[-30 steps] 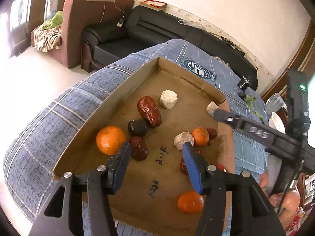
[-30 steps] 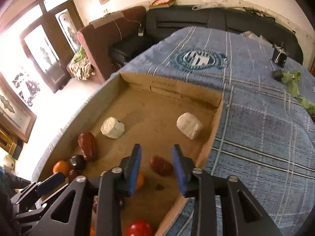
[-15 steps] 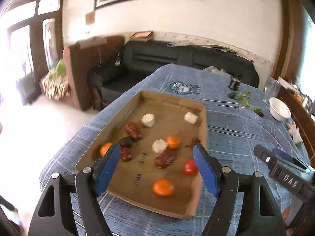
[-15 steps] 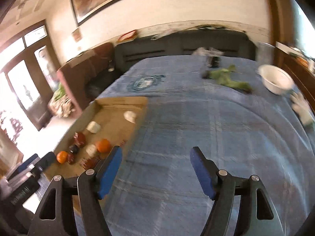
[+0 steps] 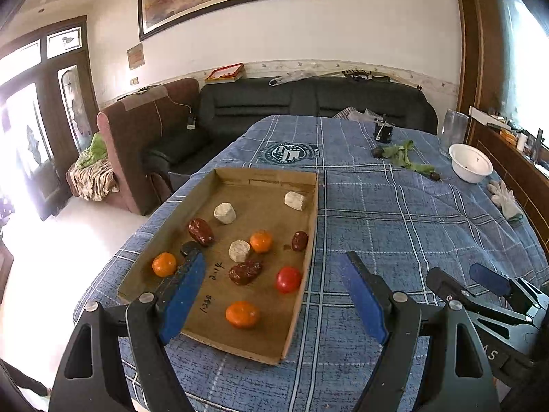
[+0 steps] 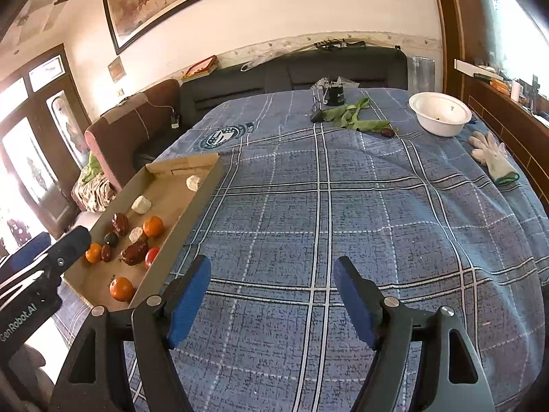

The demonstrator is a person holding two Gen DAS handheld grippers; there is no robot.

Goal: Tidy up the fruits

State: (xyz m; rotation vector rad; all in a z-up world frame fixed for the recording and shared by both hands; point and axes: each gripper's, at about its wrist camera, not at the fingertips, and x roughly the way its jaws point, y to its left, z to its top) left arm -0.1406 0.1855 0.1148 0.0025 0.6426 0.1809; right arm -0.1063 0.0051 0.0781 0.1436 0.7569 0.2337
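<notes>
A shallow cardboard tray lies on the blue plaid cloth at the table's left edge; it also shows in the right wrist view. In it lie oranges, a red tomato, dark red dates and pale lumps. My left gripper is open and empty, raised above the tray's near right corner. My right gripper is open and empty over bare cloth to the right of the tray.
A white bowl, a white glove, green leaves, a lone date and a small black pot sit at the far side of the table. A sofa stands behind the table.
Both grippers have pulled back and up from the tray and opened wide. The right gripper has swung to the right, over the bare cloth.
</notes>
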